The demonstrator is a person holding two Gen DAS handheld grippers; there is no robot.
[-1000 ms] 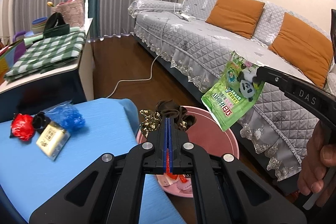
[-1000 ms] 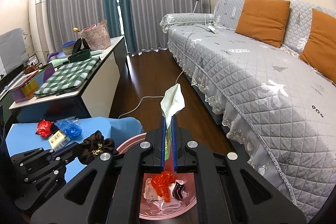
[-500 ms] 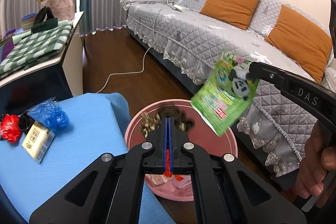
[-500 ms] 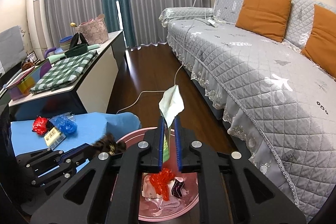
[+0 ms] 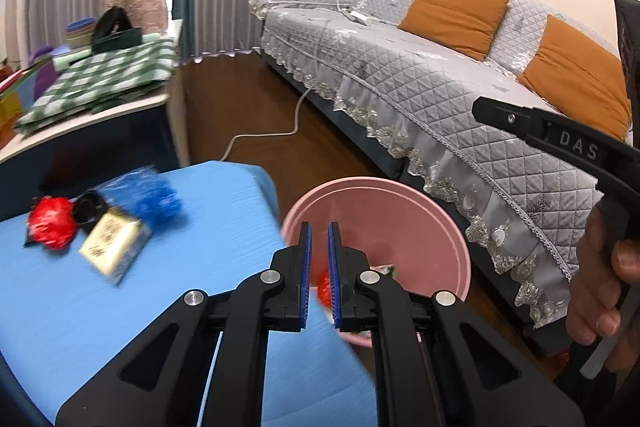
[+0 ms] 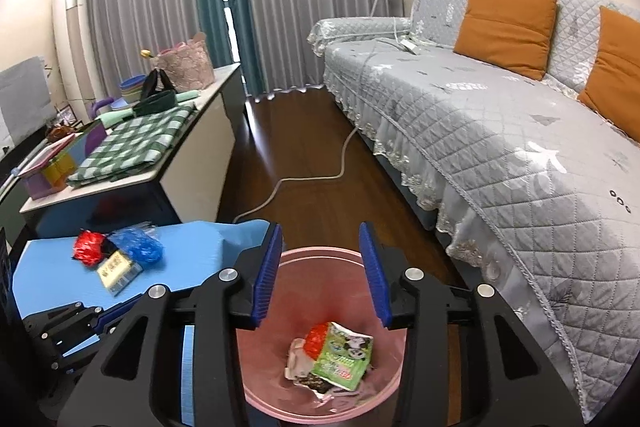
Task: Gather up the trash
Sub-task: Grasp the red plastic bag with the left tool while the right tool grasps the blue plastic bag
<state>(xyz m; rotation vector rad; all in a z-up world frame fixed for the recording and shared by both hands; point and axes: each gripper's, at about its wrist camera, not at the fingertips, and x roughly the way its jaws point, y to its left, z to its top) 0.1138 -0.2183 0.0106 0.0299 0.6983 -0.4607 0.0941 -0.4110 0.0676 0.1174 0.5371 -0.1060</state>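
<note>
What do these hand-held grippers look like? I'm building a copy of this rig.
The left hand-held gripper and the right hand-held gripper match: black angular plastic linkage arms with triangular cut-outs, silver pivot bolts, and flat blue ribbed pads. The right one's side bears white "DAS" lettering. No cables or sleeves show.

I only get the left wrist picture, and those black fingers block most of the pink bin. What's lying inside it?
Observer: In the right wrist view, a green panda packet lies on top of the pile in the pink bin, against a crumpled red piece.
Operator: Is the other tool holding anything?
Observer: No. The right gripper hangs over the bin; its fingers are opening, with nothing between them.
Operator: What's past the side table on the left?
Observer: A tall white air conditioner stands in the corner by the curtains.
</note>
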